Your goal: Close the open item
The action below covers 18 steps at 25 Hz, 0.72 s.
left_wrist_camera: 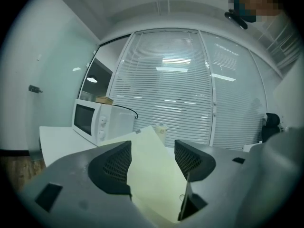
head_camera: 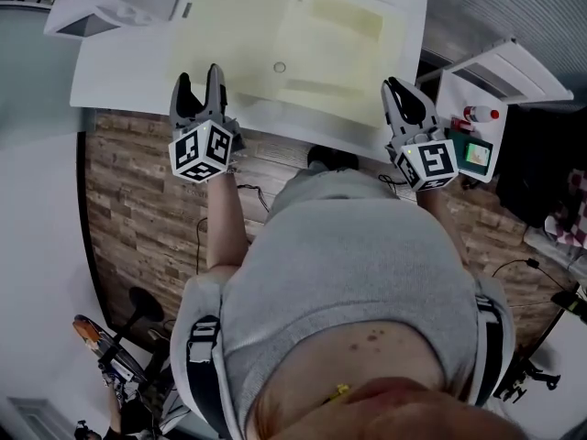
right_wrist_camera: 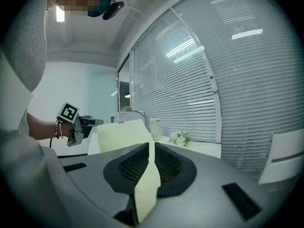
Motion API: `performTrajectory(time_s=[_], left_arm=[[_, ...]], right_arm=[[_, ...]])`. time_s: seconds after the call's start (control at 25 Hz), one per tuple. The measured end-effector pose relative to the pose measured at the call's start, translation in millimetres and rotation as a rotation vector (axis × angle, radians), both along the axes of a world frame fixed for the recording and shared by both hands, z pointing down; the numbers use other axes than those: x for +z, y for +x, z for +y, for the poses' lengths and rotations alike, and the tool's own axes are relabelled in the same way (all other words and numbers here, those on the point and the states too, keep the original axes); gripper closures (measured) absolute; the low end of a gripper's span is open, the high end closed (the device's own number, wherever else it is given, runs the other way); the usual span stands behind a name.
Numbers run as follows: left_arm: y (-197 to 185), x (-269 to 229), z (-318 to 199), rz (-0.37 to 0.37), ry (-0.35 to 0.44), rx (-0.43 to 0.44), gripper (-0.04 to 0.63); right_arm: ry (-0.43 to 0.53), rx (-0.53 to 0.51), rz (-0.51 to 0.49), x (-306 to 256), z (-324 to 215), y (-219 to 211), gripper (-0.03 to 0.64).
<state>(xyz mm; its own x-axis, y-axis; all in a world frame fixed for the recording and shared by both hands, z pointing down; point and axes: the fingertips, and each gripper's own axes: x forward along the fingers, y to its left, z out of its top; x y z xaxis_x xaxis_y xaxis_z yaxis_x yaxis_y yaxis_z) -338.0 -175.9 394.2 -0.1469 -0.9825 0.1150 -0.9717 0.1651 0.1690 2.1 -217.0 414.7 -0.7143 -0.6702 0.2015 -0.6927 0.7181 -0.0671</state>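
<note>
Right claw (head_camera: 401, 90) is clamped shut on a thin edge of the folder (head_camera: 248, 35); in its own view the pale sheet runs pinched between the two black pads. Left claw (head_camera: 200, 79) stands wide open. A corner of the folder shows in its gap, but the pads are not pressing on it.

Pale yellow, smooth and thin, the folder lies spread open on the bench (head_camera: 119, 71) in two broad panels. The right-hand panel carries a lighter inner pocket, and a small round snap (head_camera: 280, 67) sits near the middle fold. It lies just beyond both claws, near the front edge.

White and plain, the bench stands over a floor (head_camera: 138, 181) of wood-look planks. A white microwave (left_wrist_camera: 95, 120) sits toward the far left of the bench, and slatted blinds (left_wrist_camera: 175, 94) cover the glass wall behind it.

Only the head view shows the whole folder and both claws side by side. The left gripper view gives the microwave's door and dials. In the right gripper view a broad panel of the folder rises beyond the jaws. That view also shows a pale cup (right_wrist_camera: 155, 127), a small bunch of white flowers (right_wrist_camera: 179, 137) on the far side, and the other gripper's marker cube (right_wrist_camera: 68, 112) off to the left.
</note>
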Motion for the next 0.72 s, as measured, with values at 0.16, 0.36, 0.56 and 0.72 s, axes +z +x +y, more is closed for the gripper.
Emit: performTrajectory(time_s=[0.16,0.36,0.56,0.72], left_arm=[[-20.8,5.1,10.0,0.003,-0.004,-0.082,0.325],[-44.4,14.2,19.2,0.024,-0.014,-0.165,0.319],[-56.6,26.2,15.3,0.075,-0.040,-0.172,0.319],[-57.3,39.7,5.6,0.089,-0.068,-0.142,0.319]], right_arm=[[-0.001,0.015,0.020,6.4,-1.6,6.0,0.540],[-0.014,0.037,0.031,14.4,-6.1,14.9,0.540],[-0.033,0.058,0.036,22.8,-8.4,22.1,0.540],[-0.043,0.073,0.043,28.2,-8.9,26.6,0.540]])
